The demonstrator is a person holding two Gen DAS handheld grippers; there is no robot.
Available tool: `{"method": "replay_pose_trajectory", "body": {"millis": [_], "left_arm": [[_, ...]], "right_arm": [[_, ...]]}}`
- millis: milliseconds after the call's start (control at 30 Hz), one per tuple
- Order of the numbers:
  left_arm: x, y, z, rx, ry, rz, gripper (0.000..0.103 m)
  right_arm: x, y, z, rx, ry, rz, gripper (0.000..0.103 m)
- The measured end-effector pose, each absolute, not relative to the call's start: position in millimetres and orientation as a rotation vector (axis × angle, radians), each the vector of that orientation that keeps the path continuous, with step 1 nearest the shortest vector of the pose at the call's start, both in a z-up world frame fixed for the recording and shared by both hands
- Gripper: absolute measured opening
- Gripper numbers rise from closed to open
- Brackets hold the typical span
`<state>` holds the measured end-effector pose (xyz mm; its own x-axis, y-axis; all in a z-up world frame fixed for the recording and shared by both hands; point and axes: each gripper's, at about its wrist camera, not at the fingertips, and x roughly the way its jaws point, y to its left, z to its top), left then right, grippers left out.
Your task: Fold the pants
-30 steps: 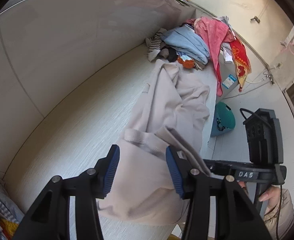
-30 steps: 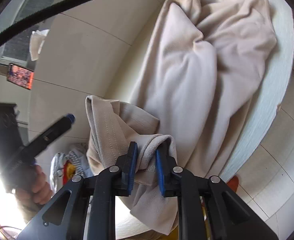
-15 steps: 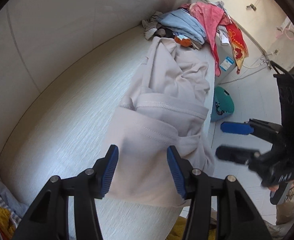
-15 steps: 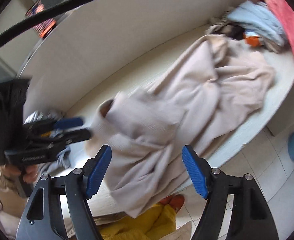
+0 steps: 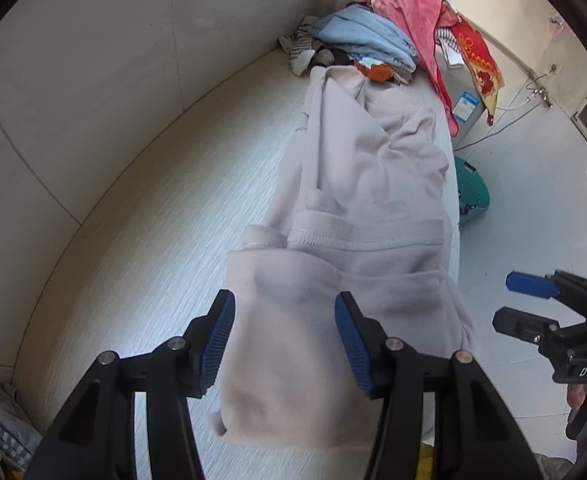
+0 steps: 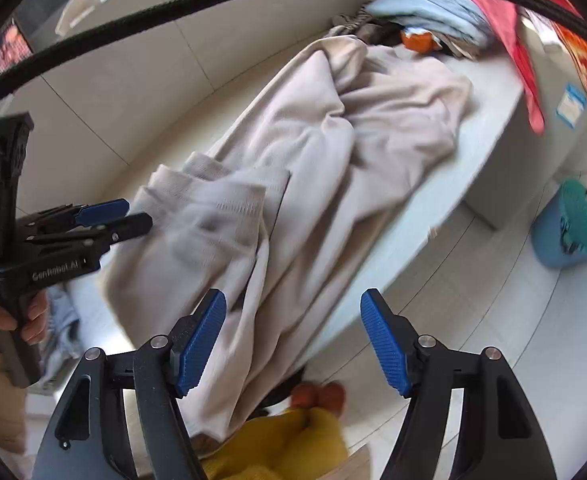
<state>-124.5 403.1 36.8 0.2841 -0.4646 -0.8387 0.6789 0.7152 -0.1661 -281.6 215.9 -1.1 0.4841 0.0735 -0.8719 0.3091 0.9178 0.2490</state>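
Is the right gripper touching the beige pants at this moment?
Apart. The left wrist view shows the right gripper off the table edge, floor visible between it and the pants; jaws open, empty.

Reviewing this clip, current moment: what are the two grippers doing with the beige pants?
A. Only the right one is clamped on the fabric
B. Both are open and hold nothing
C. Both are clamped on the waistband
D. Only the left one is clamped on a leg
B: the left gripper and the right gripper both show their blue pads spread wide apart with no cloth between them, while the beige pants lie loose on the table.
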Motion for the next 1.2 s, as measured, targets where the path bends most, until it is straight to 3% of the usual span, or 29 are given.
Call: {"method": "replay_pose_trajectory", "body": {"millis": [100, 367, 400, 433, 533, 700, 833, 1033, 1067, 1133, 1200], "left_arm": [[-140, 425, 42, 0.19, 1.044, -0.79, 0.055], [-184, 417, 8, 0.214, 1.113, -0.815, 0.055], [-184, 414, 6, 0.221, 1.096, -0.811, 0.055], [-183, 411, 4, 0.226, 1.085, -0.802, 0.056], [-176, 407, 1, 0.229, 1.071, -0.789, 0.058], [-160, 410, -9, 0.213, 1.1, -0.762, 0.058], [-160, 411, -10, 0.232, 1.101, -0.748, 0.059], [-163, 415, -1, 0.213, 1.119, -0.76, 0.055], [-165, 416, 3, 0.22, 1.113, -0.758, 0.055], [-169, 420, 8, 0.241, 1.106, -0.744, 0.055], [-173, 426, 11, 0.245, 1.108, -0.74, 0.055]], "right_arm": [[-299, 230, -6, 0.474, 1.089, -0.088, 0.061], [-293, 277, -41, 0.457, 1.218, 0.078, 0.046], [-290, 282, -45, 0.429, 1.233, 0.08, 0.035], [-288, 284, -49, 0.387, 1.246, 0.069, 0.018], [-291, 285, -36, 0.308, 1.218, 0.079, 0.009], [-317, 278, -3, 0.149, 1.204, 0.075, 0.005], [-335, 257, -8, 0.034, 1.257, -0.062, 0.001], [-346, 244, -14, 0.232, 1.194, -0.003, 0.002], [-345, 247, -18, 0.261, 1.183, 0.031, 0.006], [-337, 261, -30, 0.259, 1.168, 0.073, 0.027], [-328, 282, -40, 0.198, 1.169, 0.097, 0.028]]}}
